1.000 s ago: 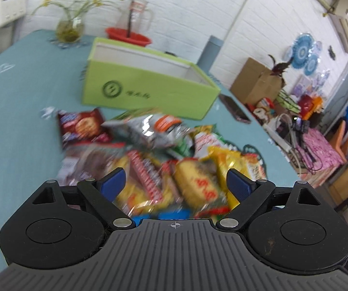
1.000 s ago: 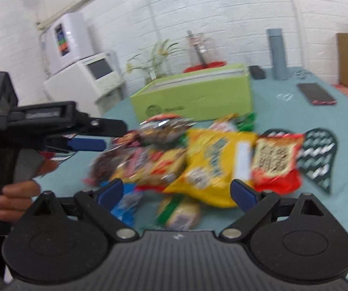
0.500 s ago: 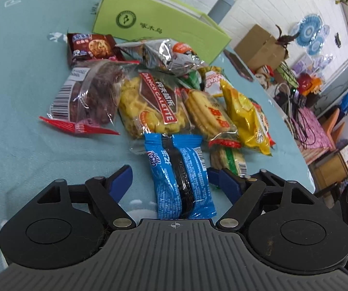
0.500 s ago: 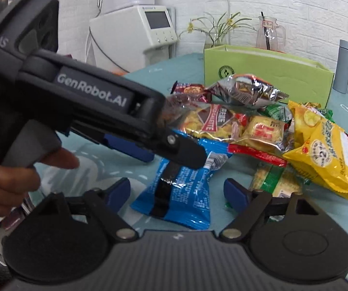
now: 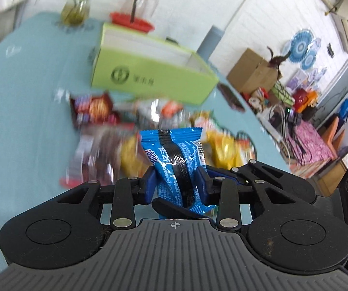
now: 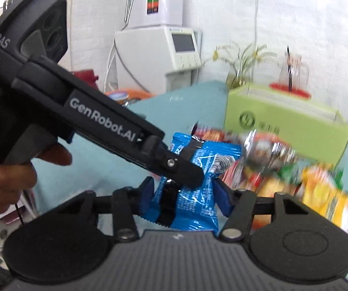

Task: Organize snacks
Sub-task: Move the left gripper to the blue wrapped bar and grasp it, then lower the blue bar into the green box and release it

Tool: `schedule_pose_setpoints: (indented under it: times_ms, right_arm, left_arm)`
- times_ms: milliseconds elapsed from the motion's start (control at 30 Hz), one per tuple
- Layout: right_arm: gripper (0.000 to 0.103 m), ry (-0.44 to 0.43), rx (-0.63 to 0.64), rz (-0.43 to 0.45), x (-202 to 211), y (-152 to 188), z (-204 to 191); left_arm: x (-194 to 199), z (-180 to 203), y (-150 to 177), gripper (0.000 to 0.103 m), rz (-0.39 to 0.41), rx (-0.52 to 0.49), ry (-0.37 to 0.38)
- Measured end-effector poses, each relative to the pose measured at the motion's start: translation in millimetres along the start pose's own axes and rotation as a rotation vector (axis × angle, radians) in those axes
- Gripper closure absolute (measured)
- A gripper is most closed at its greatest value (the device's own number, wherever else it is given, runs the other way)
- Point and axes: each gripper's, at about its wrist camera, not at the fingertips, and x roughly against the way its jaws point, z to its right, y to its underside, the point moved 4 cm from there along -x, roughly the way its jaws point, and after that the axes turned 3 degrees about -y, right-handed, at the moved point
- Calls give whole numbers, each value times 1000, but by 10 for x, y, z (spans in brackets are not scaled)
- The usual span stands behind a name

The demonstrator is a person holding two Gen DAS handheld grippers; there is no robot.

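Note:
A blue cookie packet point(image 5: 171, 150) stands upright above the table, pinched low down by my left gripper point(image 5: 176, 181), which is shut on it. In the right wrist view the same packet point(image 6: 205, 160) also sits between the blue pads of my right gripper point(image 6: 183, 191). Those jaws are closing and press its lower sides. One of the left gripper's fingers point(image 6: 188, 174) crosses in front of the packet there. A blurred pile of snack bags point(image 5: 96, 111) lies on the teal table point(image 5: 28, 121). Beyond it stands an open green box point(image 5: 149, 77).
A dark phone point(image 5: 229, 97) lies right of the box and a grey bottle point(image 5: 210, 41) stands behind it. A plant vase point(image 5: 73, 12) and a red plate point(image 5: 132, 21) are at the table's far end. A person's hand point(image 6: 4, 177) holds the left gripper's handle.
The blue packet lay flat on the table between open jaws; now the left gripper has shut on it and lifted it. The right gripper's jaws have narrowed onto the same packet.

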Motion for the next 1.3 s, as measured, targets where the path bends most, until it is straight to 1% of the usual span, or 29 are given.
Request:
schedule_pose_setpoints:
  times_ms: [100, 167, 233, 300, 400, 467, 567, 667, 700, 733, 767, 833, 867, 900, 933, 1000, 1067, 1167, 1233, 1300]
  right_arm:
    - [40, 47, 47, 48, -76, -314, 276]
    - [40, 77, 52, 65, -163, -556, 576]
    - [39, 98, 45, 63, -281, -763, 884]
    - [39, 119, 27, 46, -445, -975, 1199]
    - [39, 139, 16, -6, -782, -1210, 1575]
    - [39, 140, 15, -47, -1032, -1286, 1780]
    - [39, 127, -1, -110, -1408, -1323, 2044]
    - [40, 100, -26, -163, -1693, -1254, 2231]
    - [39, 93, -31, -175, -1755, -1230, 2259]
    - [39, 90, -34, -184, -1810, -1208, 2253]
    - [38, 90, -32, -190, -1834, -1188, 2276]
    - [38, 104, -23, -174, -1790, -1176, 2337]
    - [37, 111, -19, -157, -1696, -1193, 2347]
    - [33, 116, -18, -131, -1560, -1215, 2358]
    - [29, 120, -23, -94, -1405, -1245, 2376]
    - [16, 133, -34, -28, -1022, -1258, 2347]
    - [10, 157, -42, 26, -635, -1206, 2285]
    - [10, 186, -72, 88, -91, -973, 2118]
    - [10, 199, -127, 101, 188, -706, 2001]
    - [9, 227, -188, 95, 416, -365, 1894]
  left_arm:
    - [-178, 113, -514, 90, 44, -57, 13]
    - [-370, 190, -885, 90, 57, -96, 17]
    - [-617, 260, -1244, 90, 62, -127, 7]
    - [-862, 304, -1540, 90, 62, -157, -14]
    - [-1276, 271, -1889, 90, 43, -164, -47]
    - [-1540, 174, -2038, 90, 22, -150, -64]
    - [-1940, -37, -2161, 90, -24, -121, -78]
    - [-2221, -229, -2196, 89, -44, -103, -96]
    - [-2277, -286, -2211, 79, -38, -106, -109]
    - [-2305, -328, -2226, 65, -30, -105, -122]
    - [-2294, -368, -2246, 62, -20, -95, -136]
    - [-2160, -390, -2270, 59, 18, -85, -124]
    - [-2038, -385, -2282, 57, 47, -87, -111]
    - [-1930, -362, -2269, 52, 71, -89, -105]
    - [-1802, -326, -2248, 44, 97, -92, -97]
    - [-1562, -224, -2161, 38, 134, -101, -71]
    - [-1361, -97, -2017, 37, 147, -105, -38]
    - [-1122, 103, -1668, 34, 139, -102, 46]
    - [-1056, 213, -1402, 34, 115, -95, 90]
    - [-1045, 324, -1099, 34, 76, -97, 130]
